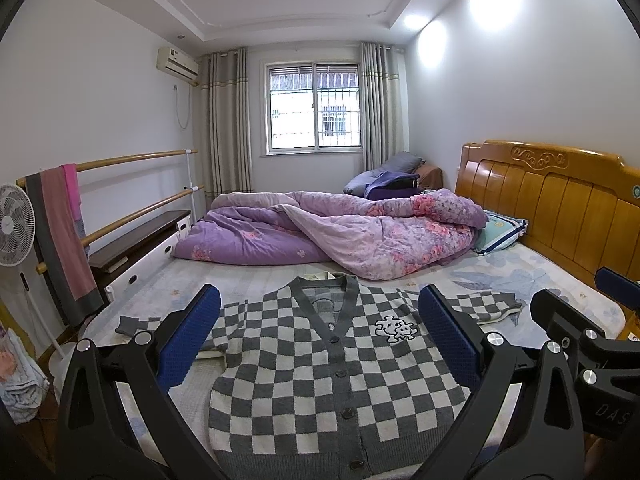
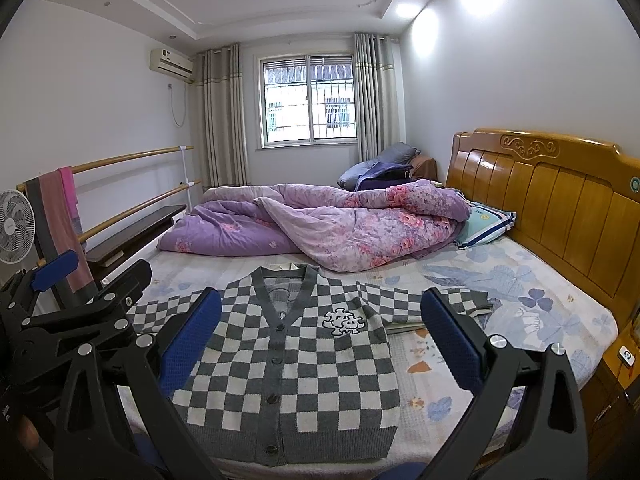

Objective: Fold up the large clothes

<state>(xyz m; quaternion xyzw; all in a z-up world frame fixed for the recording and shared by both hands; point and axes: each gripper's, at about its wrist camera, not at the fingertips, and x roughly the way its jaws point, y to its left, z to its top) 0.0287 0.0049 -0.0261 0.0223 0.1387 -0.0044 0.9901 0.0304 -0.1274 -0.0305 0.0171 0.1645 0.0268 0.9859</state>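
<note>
Grippers first, nearest the lens. Left gripper (image 1: 320, 340) fills the bottom of the left wrist view, jaws spread wide, blue pads (image 1: 188, 340) clear of any cloth, nothing held. Right gripper (image 2: 322, 340) sits likewise along the bottom of the right wrist view, jaws equally wide apart, empty. Each unit shows at the edge of the other's frame: right one at lower right in the left view, left one at lower left in the right view.

Checkered cardigan (image 1: 320, 368) lies front up and buttoned on the bed (image 2: 540, 320), lower centre of both frames, hem towards the cameras, V-neck away. Both sleeves are spread sideways; one grey cuff (image 1: 128, 325) at left, the other sleeve (image 2: 420, 300) reaching right. White puzzle-piece emblem (image 2: 344, 322) on the chest.

Beyond the collar, mid-frame: rumpled purple floral quilt (image 1: 340, 232), pillow (image 2: 486, 222) just beside it at the wooden headboard (image 1: 560, 208). Left edge: standing fan (image 1: 14, 226), towel (image 1: 62, 236) draped over wooden rails.

Far wall, upper centre: barred window (image 2: 308, 100) between curtains, air conditioner (image 1: 178, 64) at upper left.
</note>
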